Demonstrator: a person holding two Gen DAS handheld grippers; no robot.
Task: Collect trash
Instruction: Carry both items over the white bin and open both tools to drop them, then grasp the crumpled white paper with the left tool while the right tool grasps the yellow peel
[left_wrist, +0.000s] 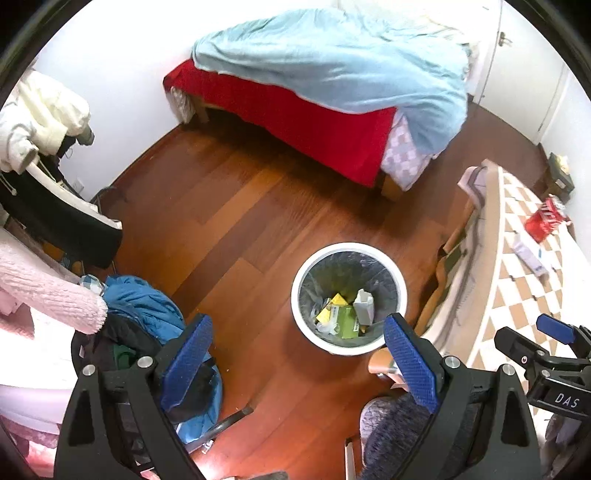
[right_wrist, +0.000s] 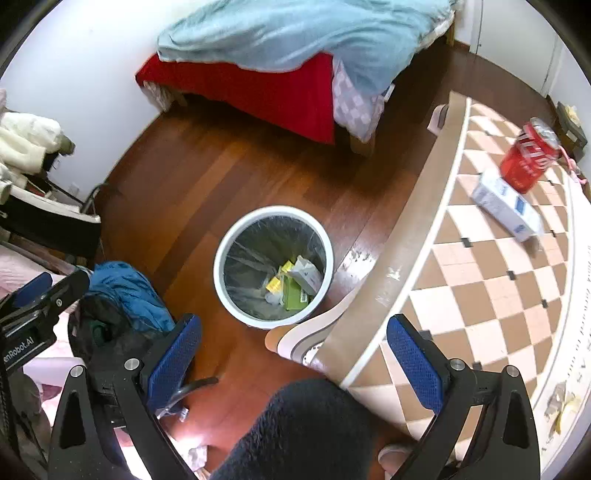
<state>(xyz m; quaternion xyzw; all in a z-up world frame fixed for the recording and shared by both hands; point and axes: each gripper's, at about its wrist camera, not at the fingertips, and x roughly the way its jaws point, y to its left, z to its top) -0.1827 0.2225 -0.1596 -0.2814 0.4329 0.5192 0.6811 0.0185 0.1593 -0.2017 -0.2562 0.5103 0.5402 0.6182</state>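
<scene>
A white trash bin (left_wrist: 349, 347) with a clear liner stands on the wood floor, holding yellow, green and white cartons (left_wrist: 345, 314); it also shows in the right wrist view (right_wrist: 221, 266). A red can (right_wrist: 530, 158) and a white carton (right_wrist: 504, 206) lie on the checkered table (right_wrist: 480, 295); both appear in the left wrist view, the can (left_wrist: 546, 219) and the carton (left_wrist: 530, 254). My left gripper (left_wrist: 297, 354) is open and empty above the floor near the bin. My right gripper (right_wrist: 295, 358) is open and empty over the table's edge.
A bed (left_wrist: 314, 99) with a red sheet and blue blanket stands at the back. A chair piled with blue and dark clothes (left_wrist: 147, 314) is at the left. A clothes rack with a white jacket (left_wrist: 40, 118) is far left. A banana peel (right_wrist: 563, 406) lies on the table's near right.
</scene>
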